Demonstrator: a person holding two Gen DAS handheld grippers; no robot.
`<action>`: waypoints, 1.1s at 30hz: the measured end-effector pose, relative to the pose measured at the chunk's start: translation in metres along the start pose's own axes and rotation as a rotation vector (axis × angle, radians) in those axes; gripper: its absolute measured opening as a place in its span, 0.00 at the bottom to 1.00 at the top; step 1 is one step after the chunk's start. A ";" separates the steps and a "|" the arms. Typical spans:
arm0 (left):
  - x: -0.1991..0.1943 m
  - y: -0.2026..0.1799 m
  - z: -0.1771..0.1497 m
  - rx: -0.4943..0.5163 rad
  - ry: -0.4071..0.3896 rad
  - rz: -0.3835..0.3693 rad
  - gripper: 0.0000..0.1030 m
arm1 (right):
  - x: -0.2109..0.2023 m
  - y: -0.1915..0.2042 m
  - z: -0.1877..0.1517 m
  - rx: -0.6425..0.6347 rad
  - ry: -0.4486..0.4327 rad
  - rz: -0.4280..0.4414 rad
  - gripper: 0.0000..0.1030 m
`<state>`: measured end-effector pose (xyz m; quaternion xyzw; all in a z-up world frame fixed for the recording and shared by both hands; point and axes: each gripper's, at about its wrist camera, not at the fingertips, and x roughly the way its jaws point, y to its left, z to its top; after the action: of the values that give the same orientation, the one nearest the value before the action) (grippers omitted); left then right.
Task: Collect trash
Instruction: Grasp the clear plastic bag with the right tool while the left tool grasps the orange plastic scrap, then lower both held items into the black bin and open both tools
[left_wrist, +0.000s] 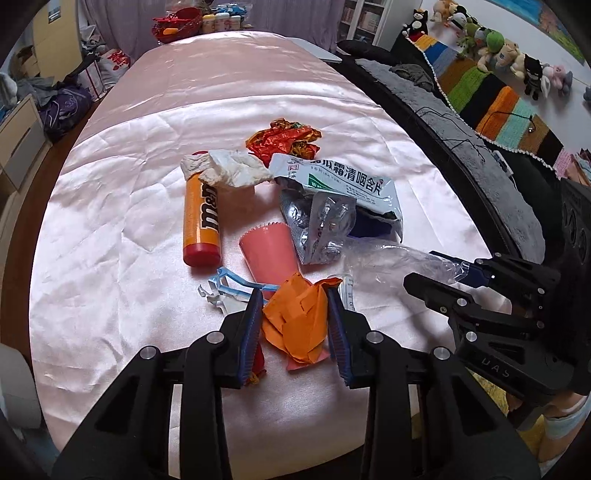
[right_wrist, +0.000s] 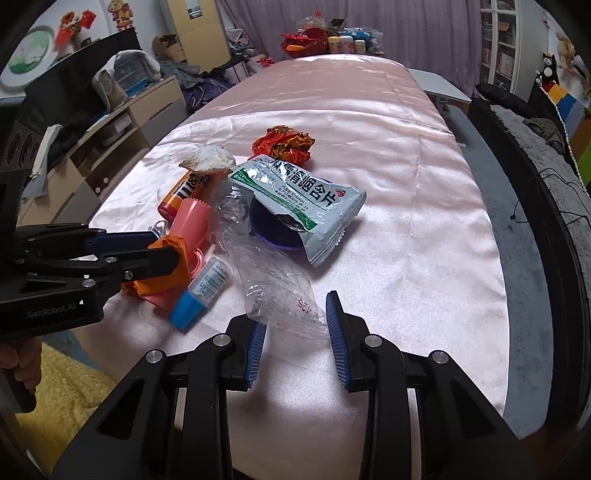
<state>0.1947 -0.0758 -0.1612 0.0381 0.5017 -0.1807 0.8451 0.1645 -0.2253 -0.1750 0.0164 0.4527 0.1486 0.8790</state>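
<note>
A pile of trash lies on the pink satin table (left_wrist: 110, 229). My left gripper (left_wrist: 295, 314) is shut on a crumpled orange paper (left_wrist: 299, 321), which also shows in the right wrist view (right_wrist: 166, 273). My right gripper (right_wrist: 295, 321) is open, its pads on either side of the near end of a clear plastic bag (right_wrist: 273, 280), not pressing it. In the pile are an orange M&M tube (left_wrist: 203, 218), a pink cup (left_wrist: 269, 251), a white-green lozenge packet (right_wrist: 295, 192), a crumpled tissue (left_wrist: 229, 170), a red foil wrapper (left_wrist: 284, 140) and a blue-capped vial (right_wrist: 199, 291).
A blister pack (left_wrist: 325, 229) and a blue plastic scrap (left_wrist: 229, 288) lie among the trash. A dark sofa with a striped blanket (left_wrist: 498, 103) runs along the right. Bottles and a red basket (right_wrist: 314, 40) stand at the table's far end. A cabinet (right_wrist: 110, 136) stands left.
</note>
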 end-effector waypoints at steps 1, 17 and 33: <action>0.000 -0.002 0.000 0.005 -0.002 0.001 0.29 | -0.001 -0.001 -0.001 0.002 0.000 0.000 0.31; -0.039 -0.006 -0.008 -0.008 -0.084 0.000 0.02 | -0.034 0.002 -0.009 0.018 -0.044 -0.010 0.31; -0.105 -0.026 -0.056 -0.007 -0.162 -0.003 0.02 | -0.083 0.018 -0.035 0.007 -0.087 -0.006 0.30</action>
<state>0.0933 -0.0586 -0.0950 0.0193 0.4322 -0.1827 0.8829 0.0865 -0.2354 -0.1270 0.0247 0.4146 0.1435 0.8983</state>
